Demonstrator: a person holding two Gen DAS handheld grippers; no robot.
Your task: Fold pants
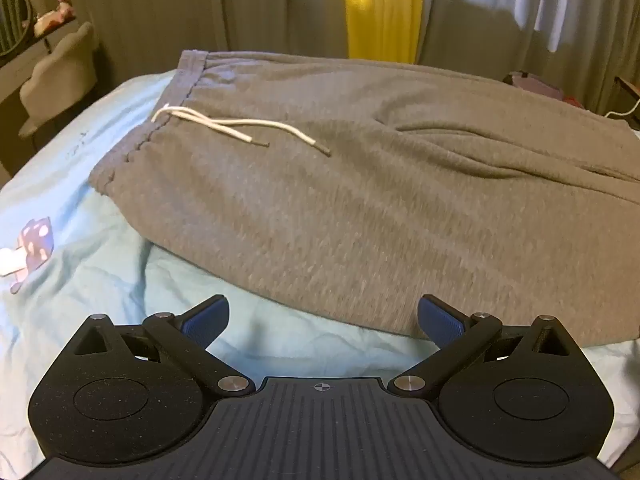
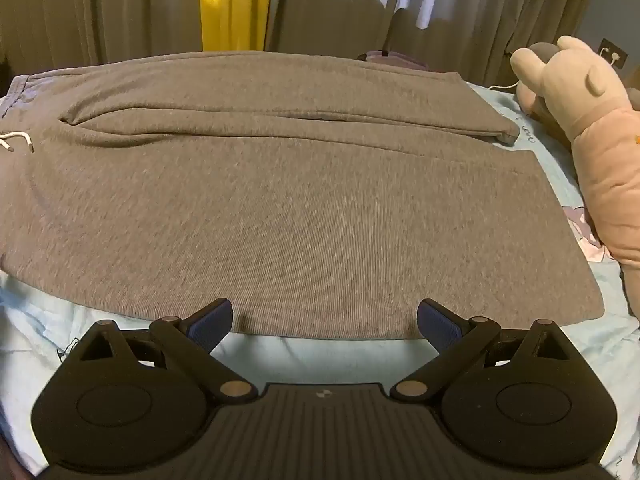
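Observation:
Grey sweatpants (image 1: 340, 200) lie flat on a light blue bed sheet (image 1: 100, 280), waistband to the left with a white drawstring (image 1: 224, 124) on top. In the right wrist view the pants (image 2: 300, 208) show both legs running right, side by side, hems near the right end. My left gripper (image 1: 322, 316) is open and empty, just in front of the near edge of the pants by the waist end. My right gripper (image 2: 324, 316) is open and empty, at the near edge of the near leg.
A pink plush toy (image 2: 592, 128) lies on the bed right of the leg hems. Curtains (image 1: 280, 8) hang behind the bed. A padded chair (image 1: 56, 80) and a desk stand at far left. The sheet (image 2: 320, 360) shows bare in front of the pants.

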